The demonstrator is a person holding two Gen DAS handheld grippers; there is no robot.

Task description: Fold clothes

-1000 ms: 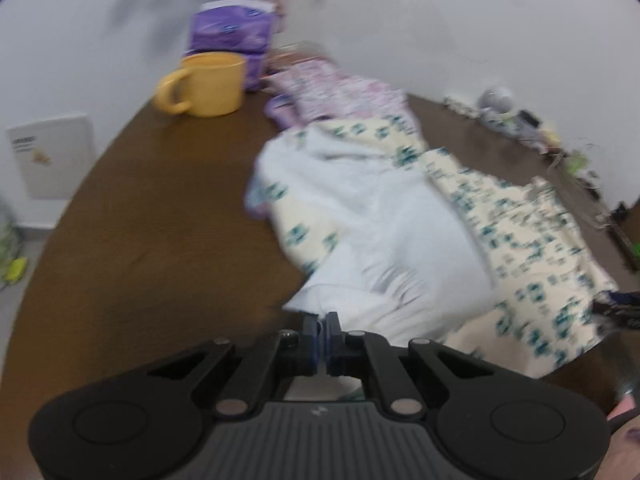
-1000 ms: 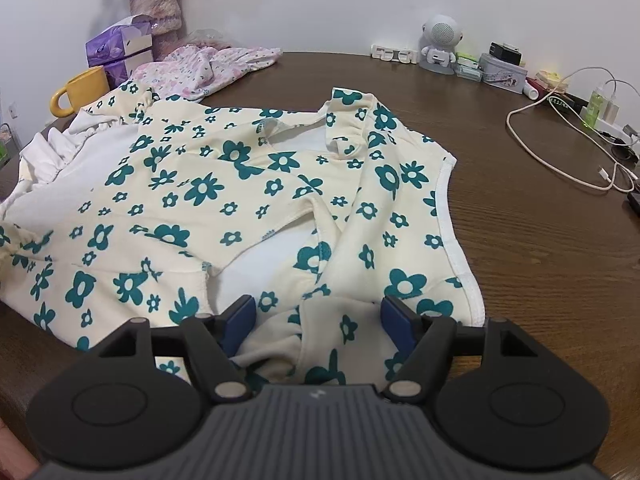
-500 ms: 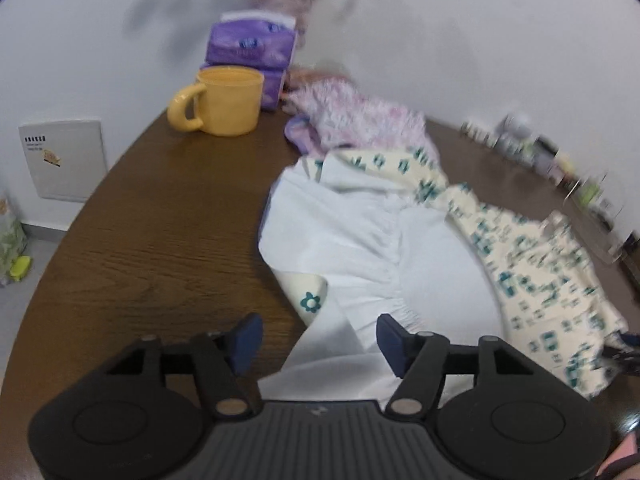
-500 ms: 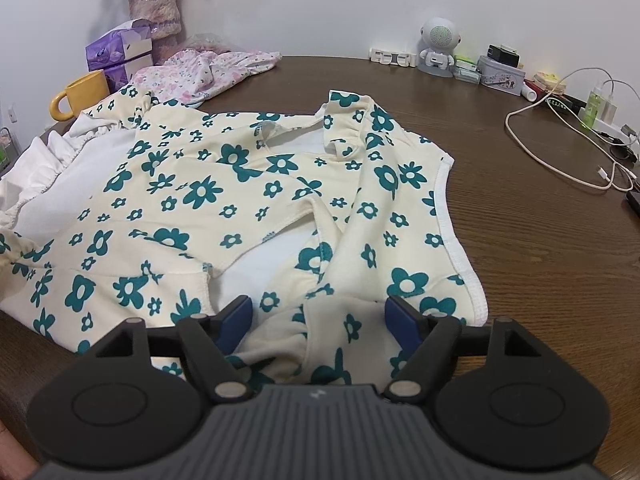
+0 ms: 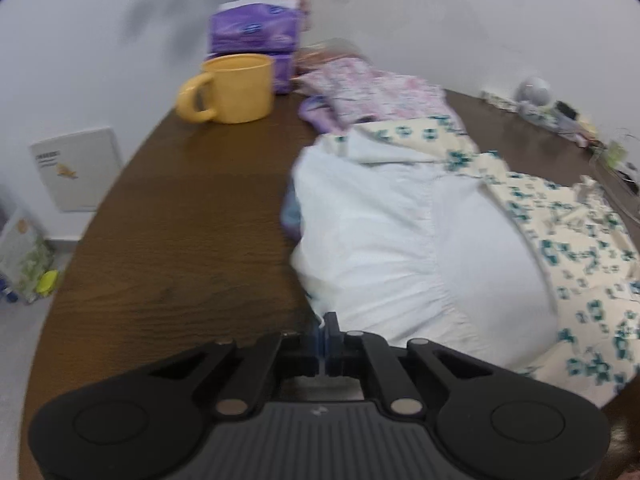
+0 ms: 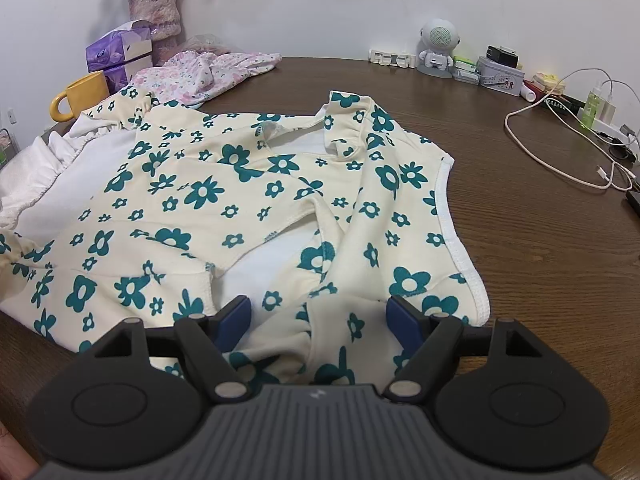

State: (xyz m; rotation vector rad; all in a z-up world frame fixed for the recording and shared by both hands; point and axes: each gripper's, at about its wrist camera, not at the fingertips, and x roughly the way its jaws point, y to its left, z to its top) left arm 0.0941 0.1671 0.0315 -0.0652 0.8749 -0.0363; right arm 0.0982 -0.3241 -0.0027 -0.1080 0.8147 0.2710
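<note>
A cream dress with teal flowers (image 6: 248,184) lies spread on the brown table (image 6: 520,240), its white lining (image 5: 400,240) turned up at the left end. In the left wrist view my left gripper (image 5: 325,334) is shut, pinching the near edge of that white lining. My right gripper (image 6: 320,318) stands open low over the near hem of the dress, with cloth lying between its blue pads (image 6: 402,320) but not clamped. A pink floral garment (image 6: 212,70) lies bunched at the back.
A yellow mug (image 5: 230,88) and a purple tissue box (image 5: 254,40) stand at the table's far left, with a vase of flowers (image 6: 154,12) behind. Small gadgets (image 6: 438,50) and white cables (image 6: 560,152) line the back right. The table edge curves close on the left.
My left gripper, open half a second ago, has closed again on the white lining edge, and its view is blurred by movement. The right gripper has stayed open in place.
</note>
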